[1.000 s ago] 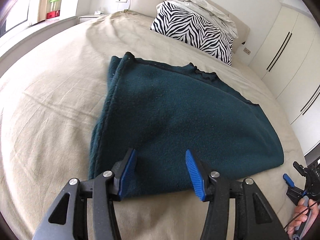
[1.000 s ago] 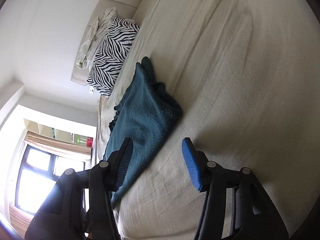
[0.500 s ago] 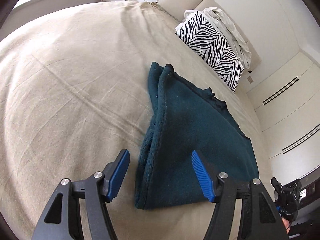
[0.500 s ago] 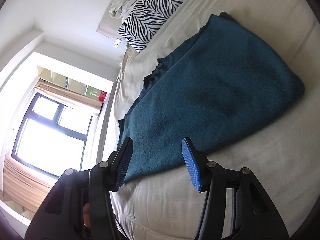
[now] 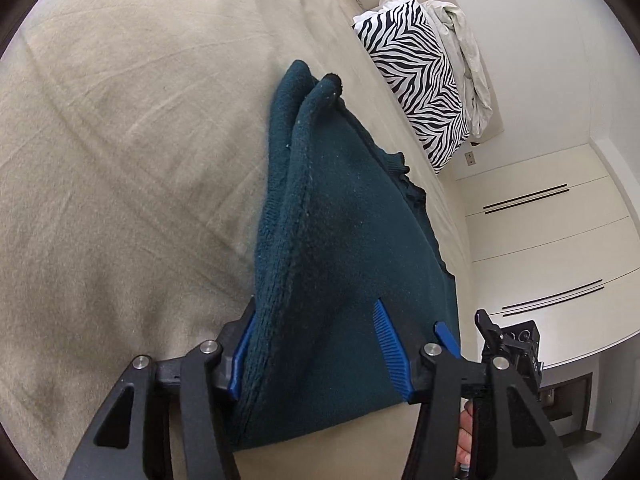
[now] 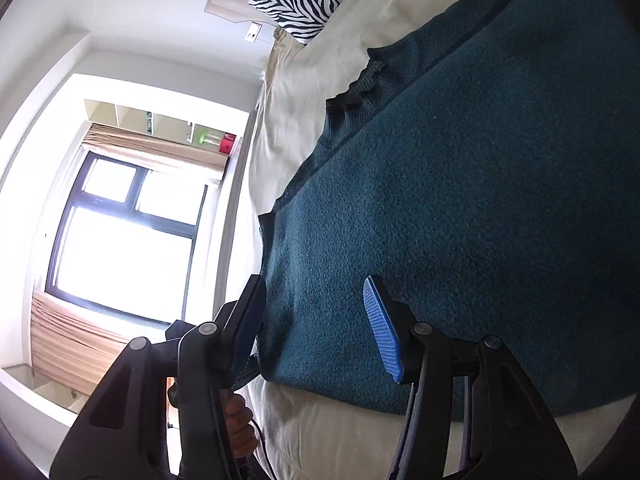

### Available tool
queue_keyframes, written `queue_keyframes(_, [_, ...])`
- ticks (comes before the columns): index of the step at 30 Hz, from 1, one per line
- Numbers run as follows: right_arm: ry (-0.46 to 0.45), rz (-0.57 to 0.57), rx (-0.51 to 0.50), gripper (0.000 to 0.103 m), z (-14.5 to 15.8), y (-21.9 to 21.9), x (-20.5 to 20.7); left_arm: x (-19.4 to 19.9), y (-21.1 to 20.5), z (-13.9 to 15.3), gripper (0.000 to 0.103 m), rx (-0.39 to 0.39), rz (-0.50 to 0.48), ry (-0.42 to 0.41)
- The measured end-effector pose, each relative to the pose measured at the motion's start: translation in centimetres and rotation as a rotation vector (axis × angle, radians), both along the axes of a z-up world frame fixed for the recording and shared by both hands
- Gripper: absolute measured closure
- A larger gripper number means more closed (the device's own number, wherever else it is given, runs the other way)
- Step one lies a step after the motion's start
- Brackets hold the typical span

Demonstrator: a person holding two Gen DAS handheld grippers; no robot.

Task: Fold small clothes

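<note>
The dark teal knitted garment (image 5: pixel 348 248) is lying on the beige bed sheet (image 5: pixel 120 160), near the front edge of the bed and well apart from the zebra-striped pillow (image 5: pixel 420 84) at the headboard. It is already lying in more than one layer: along its left side two thick edges are sitting one on top of the other, so I judge that at least one fold is done.

The left gripper (image 5: pixel 316 348) is standing with its jaws wide apart, and the near left corner of the garment is sitting between them; the left blue pad (image 5: pixel 240 360) is just beside the doubled edge, but nothing is being pinched. The right gripper (image 6: pixel 316 332) is also standing spread apart over the near right corner, and its right pad (image 6: pixel 382 328) is resting over the fabric without clamping it.

What is remaining, in my judgement, is closing on both near corners and carrying them to the far edge for another fold, then smoothing the bundle.
</note>
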State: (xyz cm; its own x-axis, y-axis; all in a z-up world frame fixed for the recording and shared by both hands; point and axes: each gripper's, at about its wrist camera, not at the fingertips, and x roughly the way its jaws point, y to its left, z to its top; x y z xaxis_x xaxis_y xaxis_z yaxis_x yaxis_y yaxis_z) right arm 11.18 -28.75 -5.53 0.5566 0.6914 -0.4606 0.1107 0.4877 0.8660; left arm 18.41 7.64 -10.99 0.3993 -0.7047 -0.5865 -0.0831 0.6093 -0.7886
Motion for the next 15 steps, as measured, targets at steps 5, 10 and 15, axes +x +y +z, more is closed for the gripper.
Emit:
queue_keyframes(5, [0.013,0.091,0.005,0.052,-0.4,2.8,2.8,0.3,1.1,-2.0,0.085,-0.085,0.019,0.069])
queue_keyframes(10, [0.052,0.171,-0.037,0.052,-1.1,5.9,5.8,0.1,1.5,-1.9,0.087,-0.109,0.041,0.062])
queue_keyframes(15, [0.067,0.182,-0.092,0.056,-2.9,6.6,6.5,0.0,1.1,-0.7,0.087,-0.091,0.059,0.028])
